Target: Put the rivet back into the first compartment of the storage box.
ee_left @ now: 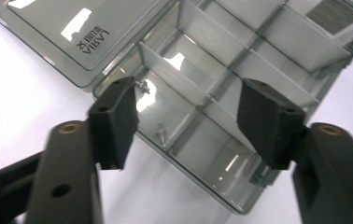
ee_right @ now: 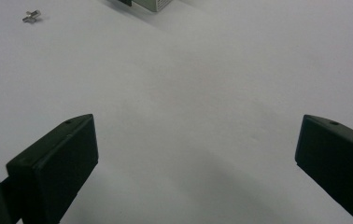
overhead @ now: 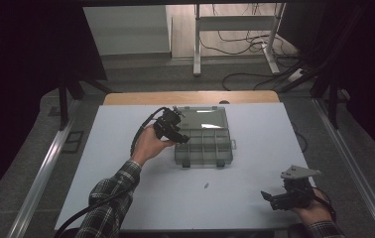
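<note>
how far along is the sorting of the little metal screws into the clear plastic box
Done: two small metal screws lie in a corner compartment of the open clear plastic organiser box. In hand: nothing; the left tongs hang open over that compartment, empty. Left: one small metal screw lies on the white table, ahead of the open right tongs.

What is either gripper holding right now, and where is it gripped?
Nothing. The left gripper is open over the box; the right gripper is open over the table.
</note>
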`<state>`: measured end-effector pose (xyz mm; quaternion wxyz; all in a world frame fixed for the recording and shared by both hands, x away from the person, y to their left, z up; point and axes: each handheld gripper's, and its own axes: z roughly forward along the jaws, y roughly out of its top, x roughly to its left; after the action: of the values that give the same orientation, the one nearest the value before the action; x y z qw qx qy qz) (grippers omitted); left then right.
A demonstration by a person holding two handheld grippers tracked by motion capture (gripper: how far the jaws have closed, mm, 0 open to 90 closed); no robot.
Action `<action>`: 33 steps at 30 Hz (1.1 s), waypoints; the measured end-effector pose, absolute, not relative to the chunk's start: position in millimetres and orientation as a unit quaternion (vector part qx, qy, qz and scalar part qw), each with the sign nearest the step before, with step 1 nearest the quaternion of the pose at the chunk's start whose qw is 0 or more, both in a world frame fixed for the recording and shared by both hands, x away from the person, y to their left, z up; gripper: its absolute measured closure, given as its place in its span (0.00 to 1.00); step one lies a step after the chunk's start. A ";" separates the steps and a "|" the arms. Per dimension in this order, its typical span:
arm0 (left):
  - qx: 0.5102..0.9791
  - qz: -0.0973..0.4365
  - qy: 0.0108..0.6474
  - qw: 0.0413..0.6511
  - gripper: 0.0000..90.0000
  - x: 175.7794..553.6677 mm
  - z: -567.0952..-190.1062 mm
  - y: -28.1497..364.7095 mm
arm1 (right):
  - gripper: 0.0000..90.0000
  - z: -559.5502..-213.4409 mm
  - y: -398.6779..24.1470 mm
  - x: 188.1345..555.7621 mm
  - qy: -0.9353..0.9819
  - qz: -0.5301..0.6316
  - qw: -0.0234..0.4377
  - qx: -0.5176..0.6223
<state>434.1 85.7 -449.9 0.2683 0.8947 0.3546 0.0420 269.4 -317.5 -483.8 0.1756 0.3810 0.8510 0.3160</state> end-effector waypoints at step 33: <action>0.910 0.032 0.297 0.287 0.00 361.8 -444.7 86.9 | 0.00 -484.0 -317.4 269.4 0.851 0.314 0.177 0.382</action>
<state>361.8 86.9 -444.7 0.2874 0.9099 0.2974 0.0321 269.4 -317.4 -484.0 0.1766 0.3822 0.8508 0.3143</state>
